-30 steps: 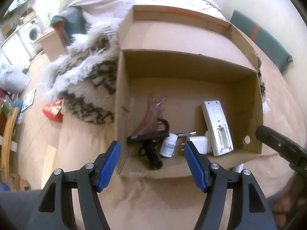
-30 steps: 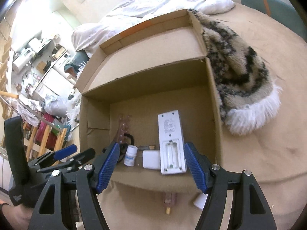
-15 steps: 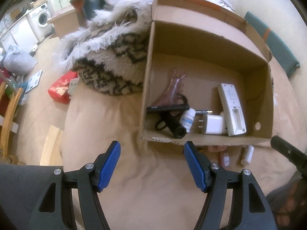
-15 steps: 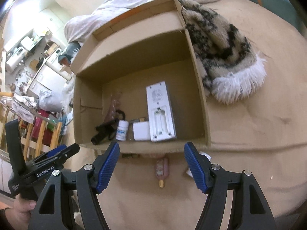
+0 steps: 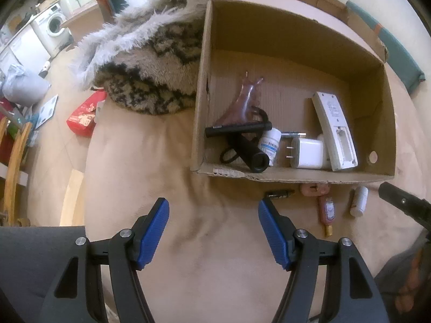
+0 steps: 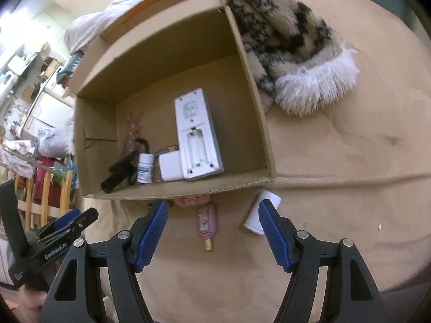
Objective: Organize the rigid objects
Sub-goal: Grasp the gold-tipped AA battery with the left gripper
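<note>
An open cardboard box lies on a tan bed. It holds a white remote, a white charger, a small white bottle, a black flashlight and a pink claw clip. In front of the box lie a black battery, a pink popsicle-shaped item, a pink lump and a white tube. My left gripper is open above the bed. My right gripper is open over the popsicle item.
A furry black-and-white blanket lies beside the box. A red packet and a wooden chair are on the floor at left. A green pillow sits behind the box.
Both grippers have pulled back and up from the box, both still open. The loose items in front of the box have come into view.
</note>
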Tool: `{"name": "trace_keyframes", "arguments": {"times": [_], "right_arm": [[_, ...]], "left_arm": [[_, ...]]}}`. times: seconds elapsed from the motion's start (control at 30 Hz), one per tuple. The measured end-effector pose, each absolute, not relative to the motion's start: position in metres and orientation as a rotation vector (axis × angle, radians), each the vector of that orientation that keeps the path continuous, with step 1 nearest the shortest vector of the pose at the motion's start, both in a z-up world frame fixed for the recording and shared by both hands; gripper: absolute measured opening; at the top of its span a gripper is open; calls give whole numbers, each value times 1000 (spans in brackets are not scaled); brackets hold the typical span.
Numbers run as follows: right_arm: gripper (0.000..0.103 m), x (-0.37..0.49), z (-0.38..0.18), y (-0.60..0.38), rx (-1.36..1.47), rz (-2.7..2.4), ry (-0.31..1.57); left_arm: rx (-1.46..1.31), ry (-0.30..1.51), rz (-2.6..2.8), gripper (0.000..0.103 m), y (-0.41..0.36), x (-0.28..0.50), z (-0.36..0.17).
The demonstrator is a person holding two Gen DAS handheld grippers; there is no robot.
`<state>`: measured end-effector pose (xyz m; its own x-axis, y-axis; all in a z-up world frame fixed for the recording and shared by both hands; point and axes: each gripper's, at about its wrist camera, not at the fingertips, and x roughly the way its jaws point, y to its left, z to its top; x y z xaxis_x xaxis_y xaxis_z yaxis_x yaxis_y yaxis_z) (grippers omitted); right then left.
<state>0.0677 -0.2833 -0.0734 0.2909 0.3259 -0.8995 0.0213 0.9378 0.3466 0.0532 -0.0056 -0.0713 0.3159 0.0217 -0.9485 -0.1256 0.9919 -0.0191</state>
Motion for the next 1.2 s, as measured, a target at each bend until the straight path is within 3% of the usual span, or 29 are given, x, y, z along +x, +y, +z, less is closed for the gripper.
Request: {"name": "trace_keyframes", "arguments": {"times": [0.57, 1.2], "right_arm": [[74, 83, -102, -308, 368, 100, 1374], [74, 86, -108, -309, 416, 105, 1400]], "left_arm": [[-66, 1338, 129, 66, -4, 65, -107], [-67, 1385, 11, 65, -80, 115, -167]]}}
